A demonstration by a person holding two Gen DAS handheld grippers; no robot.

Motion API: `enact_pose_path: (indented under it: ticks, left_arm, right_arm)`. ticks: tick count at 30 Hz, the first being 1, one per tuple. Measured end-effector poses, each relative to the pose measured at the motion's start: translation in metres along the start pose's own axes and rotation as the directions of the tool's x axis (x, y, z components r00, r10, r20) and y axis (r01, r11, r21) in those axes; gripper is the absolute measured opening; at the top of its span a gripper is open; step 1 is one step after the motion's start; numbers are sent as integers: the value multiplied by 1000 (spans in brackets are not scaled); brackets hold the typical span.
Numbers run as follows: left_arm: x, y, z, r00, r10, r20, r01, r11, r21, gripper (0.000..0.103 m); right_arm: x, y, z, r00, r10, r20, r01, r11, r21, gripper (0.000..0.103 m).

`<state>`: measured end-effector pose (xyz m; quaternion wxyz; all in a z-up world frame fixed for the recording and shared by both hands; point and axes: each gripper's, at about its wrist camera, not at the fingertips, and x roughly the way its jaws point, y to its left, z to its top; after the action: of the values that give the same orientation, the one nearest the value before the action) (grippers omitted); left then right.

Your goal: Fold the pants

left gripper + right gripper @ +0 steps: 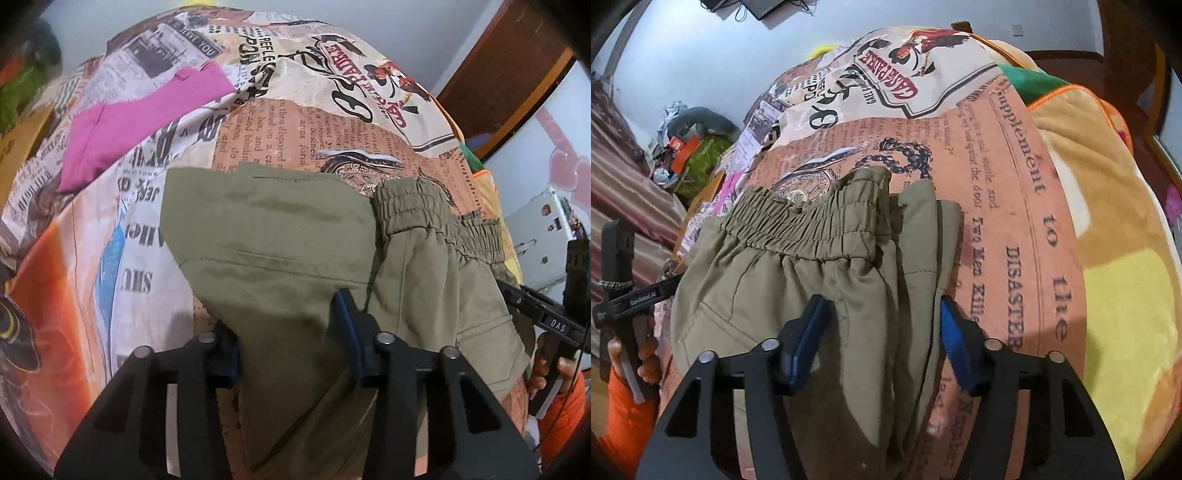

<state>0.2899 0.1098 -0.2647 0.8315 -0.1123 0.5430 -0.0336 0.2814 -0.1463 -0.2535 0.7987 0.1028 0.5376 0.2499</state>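
Only the left view shows pink cloth (147, 122); each part-open hand-held gripper (286, 347) (882, 339) straddles olive pants (266, 236).

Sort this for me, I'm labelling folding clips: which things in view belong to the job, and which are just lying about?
Belongs to the job:
- olive-green elastic-waisted pants
- left gripper, straddling the fabric
- right gripper, straddling the fabric

Just lying about:
- pink folded cloth
- newspaper-print bedsheet
- yellow fleece blanket
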Motion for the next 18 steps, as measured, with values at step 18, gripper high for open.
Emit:
enact_pose_path:
  ticks: [18]
  left_arm:
    - [-29,-11,16,985,133,108,-143,986,91,4]
  right_arm:
    - [-27,29,31,991,-30,128,45,992,-116,12]
